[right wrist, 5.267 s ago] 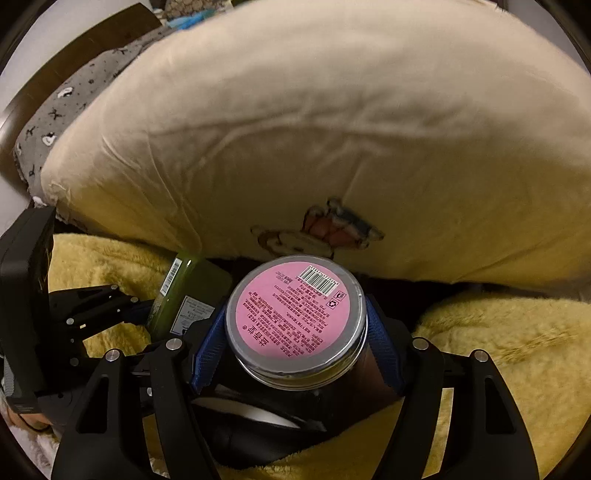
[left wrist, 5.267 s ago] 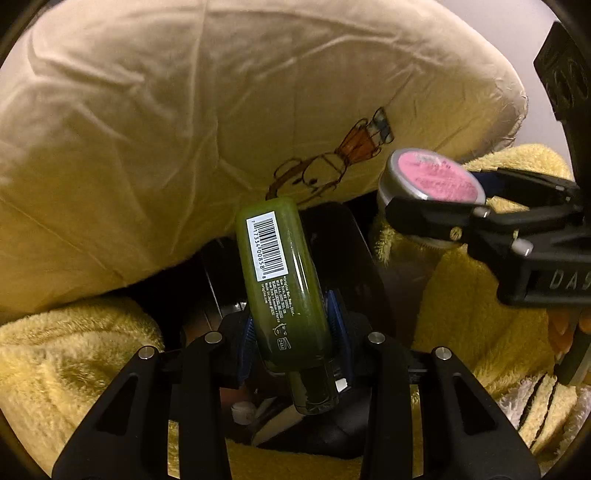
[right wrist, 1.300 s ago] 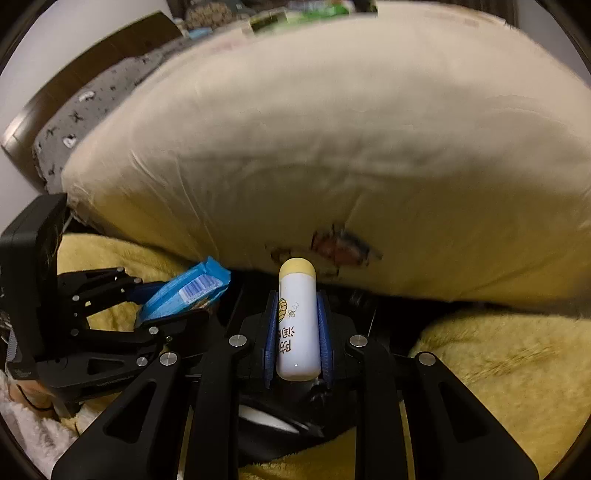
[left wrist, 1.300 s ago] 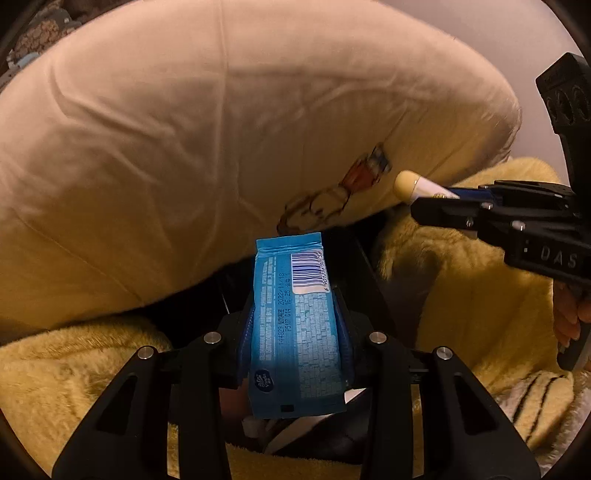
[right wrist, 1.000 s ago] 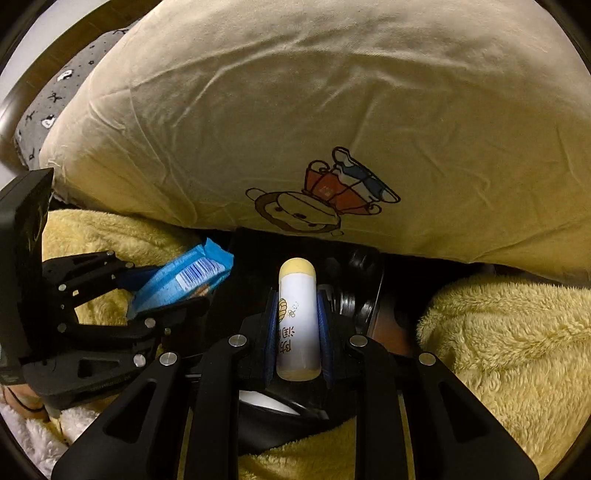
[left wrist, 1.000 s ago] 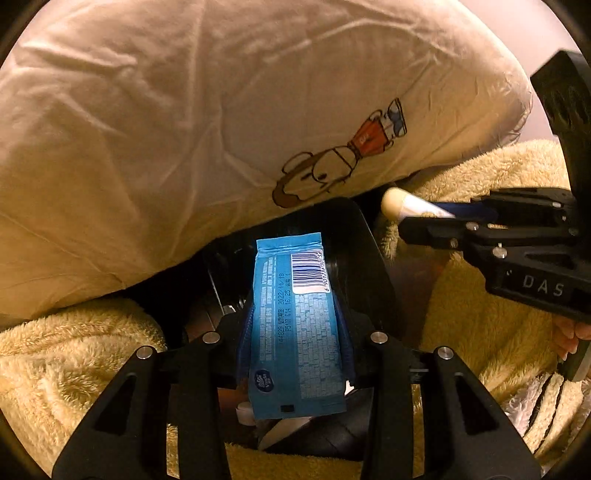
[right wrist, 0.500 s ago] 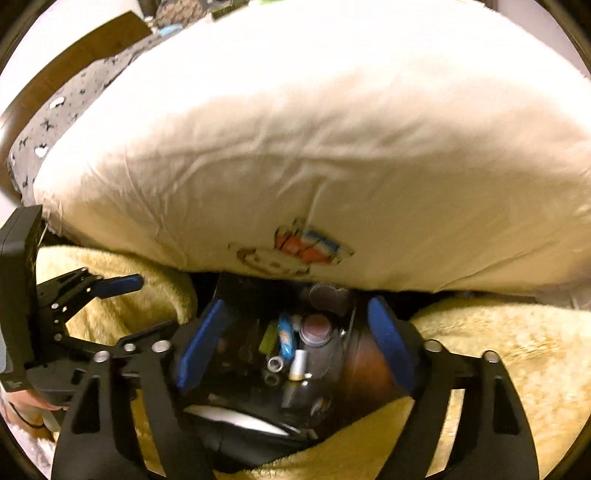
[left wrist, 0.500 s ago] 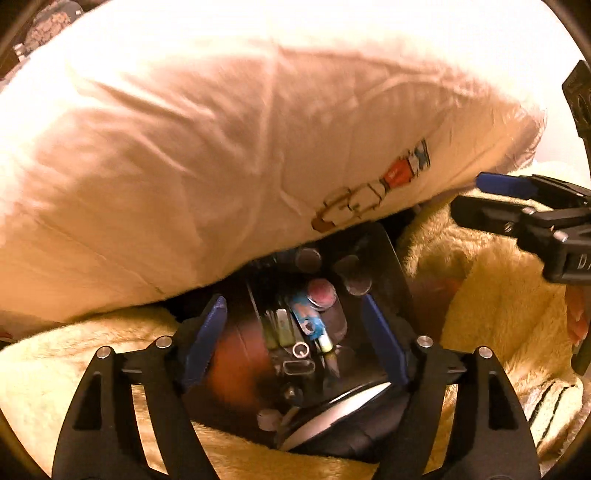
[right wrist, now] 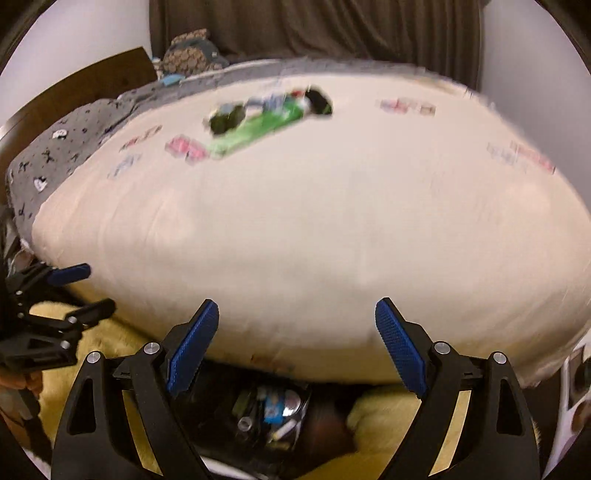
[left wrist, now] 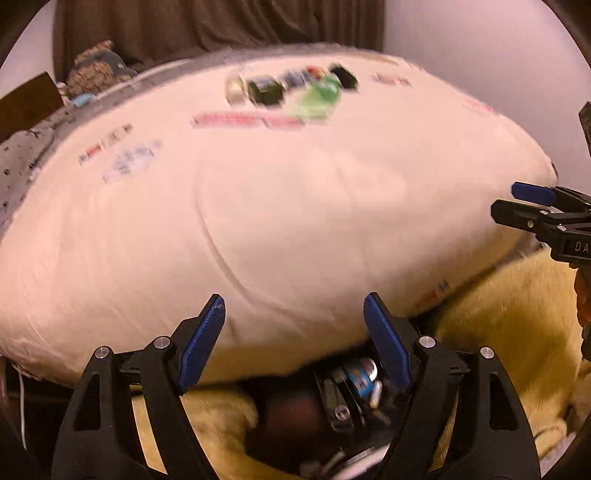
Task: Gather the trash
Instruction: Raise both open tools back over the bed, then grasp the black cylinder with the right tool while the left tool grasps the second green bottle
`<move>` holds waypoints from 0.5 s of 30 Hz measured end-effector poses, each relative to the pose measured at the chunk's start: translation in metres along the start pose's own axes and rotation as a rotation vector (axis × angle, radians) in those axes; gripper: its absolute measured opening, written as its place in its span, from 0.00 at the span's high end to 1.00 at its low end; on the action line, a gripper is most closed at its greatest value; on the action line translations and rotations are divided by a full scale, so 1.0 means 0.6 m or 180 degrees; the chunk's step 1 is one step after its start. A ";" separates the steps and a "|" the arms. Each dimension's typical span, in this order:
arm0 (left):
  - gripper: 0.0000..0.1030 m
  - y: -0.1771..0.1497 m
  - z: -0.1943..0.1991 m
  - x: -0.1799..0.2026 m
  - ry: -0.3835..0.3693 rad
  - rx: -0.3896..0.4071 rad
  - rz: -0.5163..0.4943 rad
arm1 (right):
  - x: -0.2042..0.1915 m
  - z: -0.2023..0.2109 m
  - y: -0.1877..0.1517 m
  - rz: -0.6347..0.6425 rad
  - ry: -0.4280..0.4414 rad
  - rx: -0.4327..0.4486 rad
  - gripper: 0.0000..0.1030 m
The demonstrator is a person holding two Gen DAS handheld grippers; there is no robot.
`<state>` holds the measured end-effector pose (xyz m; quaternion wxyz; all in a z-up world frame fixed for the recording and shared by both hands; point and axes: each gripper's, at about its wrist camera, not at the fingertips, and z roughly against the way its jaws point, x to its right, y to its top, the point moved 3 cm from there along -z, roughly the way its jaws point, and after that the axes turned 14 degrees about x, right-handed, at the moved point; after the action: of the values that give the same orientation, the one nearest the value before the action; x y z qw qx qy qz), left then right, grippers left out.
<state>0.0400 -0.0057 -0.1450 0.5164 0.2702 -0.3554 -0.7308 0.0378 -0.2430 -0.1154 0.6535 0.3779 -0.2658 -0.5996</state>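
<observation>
We found the left gripper [left wrist: 294, 332] with its jaws spread wide and nothing between the blue pads [left wrist: 201, 341]. The right gripper [right wrist: 297, 338] was likewise wide apart and empty; it also showed at the right edge of the left wrist view [left wrist: 532, 206], one blue pad tip visible there.

Both grippers faced a large cream pillow [left wrist: 295, 221] that filled most of each view. Its surface was blurred in both pictures, and the small printed marks on it could not be read.

Below the pillow's near edge we noted a dark bin [right wrist: 229, 417], set down among folds of a yellow fleece blanket [left wrist: 517, 317]. Collected trash [right wrist: 273, 406] lay inside it: a blue-labelled item, a green one, a small white tube and some metallic round pieces, packed close together. The same contents appeared in the left wrist view [left wrist: 360, 376], just beneath the right finger of the left gripper. The pillow overhung the far side of the bin.

On top of the pillow, well apart from the grippers, a cluster of further items [right wrist: 269, 110] rested: dark, green and pink shapes, too blurred to identify.

Behind the pillow we recorded a grey patterned cover [right wrist: 74, 140] and a dark curtain [right wrist: 314, 33]
</observation>
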 end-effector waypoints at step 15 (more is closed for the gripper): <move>0.30 0.180 -0.118 -0.037 0.0000 0.0298 0.0298 | 0.059 -0.126 0.196 0.0040 -0.0243 0.0409 0.15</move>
<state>0.1616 -0.0249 -0.1006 0.5368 0.2771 -0.4014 -0.6885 0.1717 -0.2654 -0.0667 0.6210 0.3942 -0.3308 -0.5912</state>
